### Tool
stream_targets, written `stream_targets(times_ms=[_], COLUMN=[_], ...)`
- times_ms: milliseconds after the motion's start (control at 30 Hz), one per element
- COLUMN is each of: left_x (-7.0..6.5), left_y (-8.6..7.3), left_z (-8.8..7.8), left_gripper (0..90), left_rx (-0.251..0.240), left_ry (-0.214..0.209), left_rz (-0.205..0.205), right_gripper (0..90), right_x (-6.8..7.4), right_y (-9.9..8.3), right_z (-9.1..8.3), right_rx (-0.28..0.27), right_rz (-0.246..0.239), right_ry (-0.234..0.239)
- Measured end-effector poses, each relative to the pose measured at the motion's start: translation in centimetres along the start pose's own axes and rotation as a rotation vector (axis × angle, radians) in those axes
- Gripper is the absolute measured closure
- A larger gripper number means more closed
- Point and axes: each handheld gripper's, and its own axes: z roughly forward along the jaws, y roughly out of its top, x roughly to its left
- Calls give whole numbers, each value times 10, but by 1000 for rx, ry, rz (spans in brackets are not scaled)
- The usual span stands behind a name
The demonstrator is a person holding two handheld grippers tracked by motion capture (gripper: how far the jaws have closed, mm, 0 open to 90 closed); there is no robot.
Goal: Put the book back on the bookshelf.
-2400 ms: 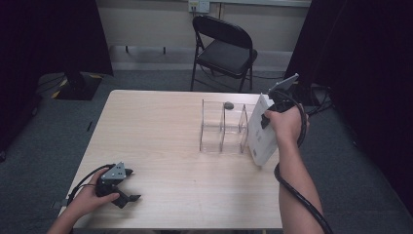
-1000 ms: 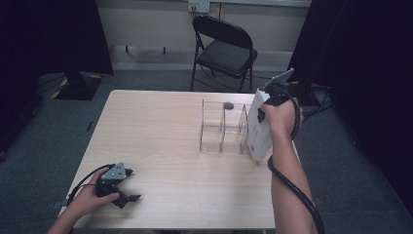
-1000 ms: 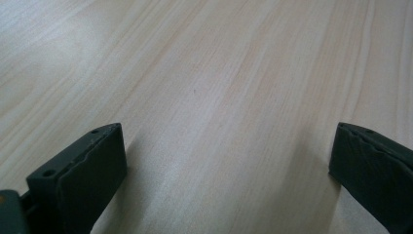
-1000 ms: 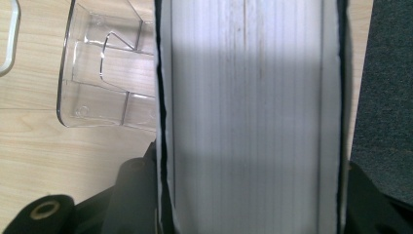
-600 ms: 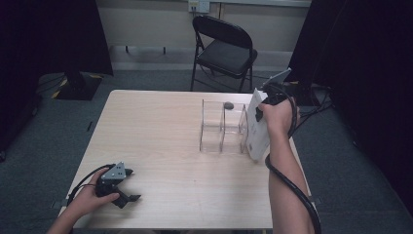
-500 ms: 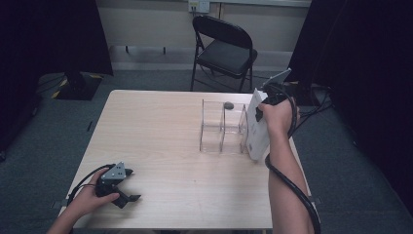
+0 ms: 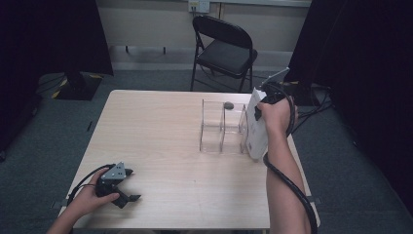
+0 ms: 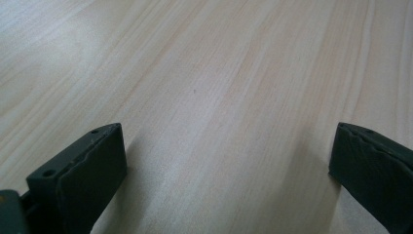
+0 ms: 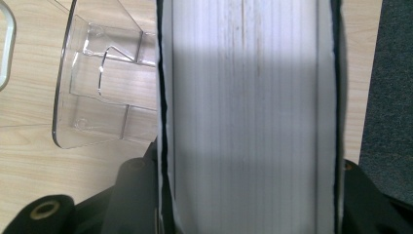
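Book: white book [image 7: 256,127] stands on edge at the table's [image 7: 160,131] right side, just beside the clear acrylic rack [image 7: 221,127] (page edges face the right gripper view).
Right gripper: right gripper [image 7: 269,97] clamps the book from above, jaws on both covers.
Left gripper: left gripper [image 7: 115,181] rests near the front left corner, jaws spread, nothing between them.
Rack: a small dark object [image 7: 228,104] lies by its far edge.

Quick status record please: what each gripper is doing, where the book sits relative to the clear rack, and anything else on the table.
right gripper: shut on white book, held upright
book position: at the right end of the clear acrylic rack, not yet in a slot
left gripper: open, nothing between the jaws, resting near the table's front left corner
other item: small dark object at the rack's far side
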Motion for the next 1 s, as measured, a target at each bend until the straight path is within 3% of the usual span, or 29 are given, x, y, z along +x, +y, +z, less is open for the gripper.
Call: stream_targets(times_ms=[1000], left_x=[0], left_y=[0], left_z=[0], left_gripper=[0], left_rx=[0], left_ry=[0], left_rz=[0], right_gripper=[523], right_x=[2], right_y=[7], right_z=[10], right_rx=[-10], right_rz=[12], right_ry=[-12])
